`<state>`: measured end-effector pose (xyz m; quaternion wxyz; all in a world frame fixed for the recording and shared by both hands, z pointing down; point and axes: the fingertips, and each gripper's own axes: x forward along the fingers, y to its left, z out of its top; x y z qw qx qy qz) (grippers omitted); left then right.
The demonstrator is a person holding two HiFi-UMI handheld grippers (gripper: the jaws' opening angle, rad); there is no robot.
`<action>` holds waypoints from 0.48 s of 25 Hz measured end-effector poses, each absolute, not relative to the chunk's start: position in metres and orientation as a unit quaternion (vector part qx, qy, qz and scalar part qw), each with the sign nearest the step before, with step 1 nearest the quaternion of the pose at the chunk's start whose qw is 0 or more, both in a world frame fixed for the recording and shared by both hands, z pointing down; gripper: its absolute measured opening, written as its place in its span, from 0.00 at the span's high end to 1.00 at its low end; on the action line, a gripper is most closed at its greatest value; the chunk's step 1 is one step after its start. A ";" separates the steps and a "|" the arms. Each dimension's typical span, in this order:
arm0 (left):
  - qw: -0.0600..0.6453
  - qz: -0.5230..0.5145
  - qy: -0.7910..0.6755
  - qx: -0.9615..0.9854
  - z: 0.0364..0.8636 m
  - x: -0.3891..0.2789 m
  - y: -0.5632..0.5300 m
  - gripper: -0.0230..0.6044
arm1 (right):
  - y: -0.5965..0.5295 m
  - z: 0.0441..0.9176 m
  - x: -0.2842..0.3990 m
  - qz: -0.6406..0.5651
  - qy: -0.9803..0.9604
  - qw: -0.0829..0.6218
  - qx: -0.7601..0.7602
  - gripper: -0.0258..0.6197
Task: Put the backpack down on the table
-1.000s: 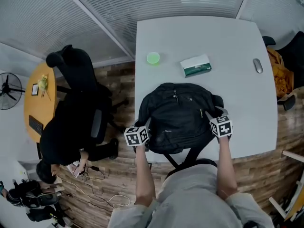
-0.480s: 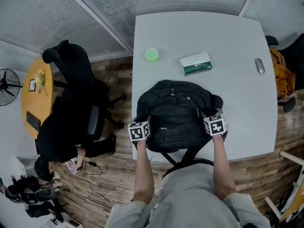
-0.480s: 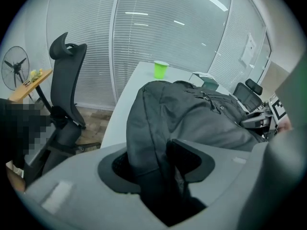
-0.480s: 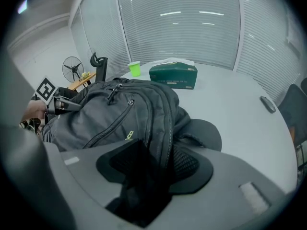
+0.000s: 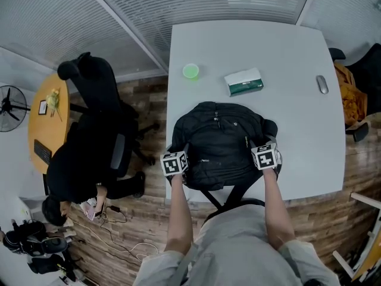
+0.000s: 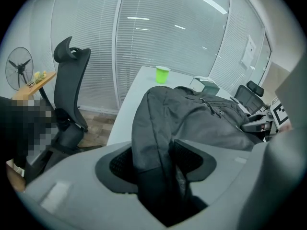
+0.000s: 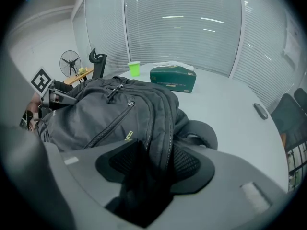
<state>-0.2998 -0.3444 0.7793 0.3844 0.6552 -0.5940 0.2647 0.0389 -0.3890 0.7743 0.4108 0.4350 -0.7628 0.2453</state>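
On the near half of the white rectangular table (image 5: pixel 297 58) the black fabric backpack (image 5: pixel 217 145) lies flat with its zippered front face up. Its long axis runs pretty much from the person's edge toward the far edge, and the rounded end with the zip pulls points away from the person. A dark strap loop droops over the near edge. The material looks like soft woven nylon, a bit slumped and creased, with curved zip lines and a tiny yellow-green tag on the front. The left gripper (image 6: pixel 152 163) sits at the bag's left side and the right gripper (image 7: pixel 152 162) at its right side. Both sets of jaws have just been opening and now stand wide. A fold of the bag's fabric sits between the mesh-textured pads of each, lying loose rather than pinched. Further back on the table are a small round green cup (image 5: pixel 190 71), a green and white tissue box (image 5: pixel 244 82) and a little grey oblong thing (image 5: pixel 322 83).
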 end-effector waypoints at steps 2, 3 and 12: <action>0.377 0.262 -0.598 0.657 0.771 -0.302 -0.344 0.57 | -0.388 0.768 0.037 0.246 -0.758 0.418 0.436 0.62; 0.373 0.258 -0.601 0.659 0.765 -0.303 -0.344 0.56 | -0.387 0.764 0.037 0.246 -0.756 0.420 0.437 0.62; 0.350 0.211 -0.630 0.660 0.717 -0.321 -0.333 0.55 | -0.379 0.722 0.044 0.226 -0.769 0.388 0.455 0.59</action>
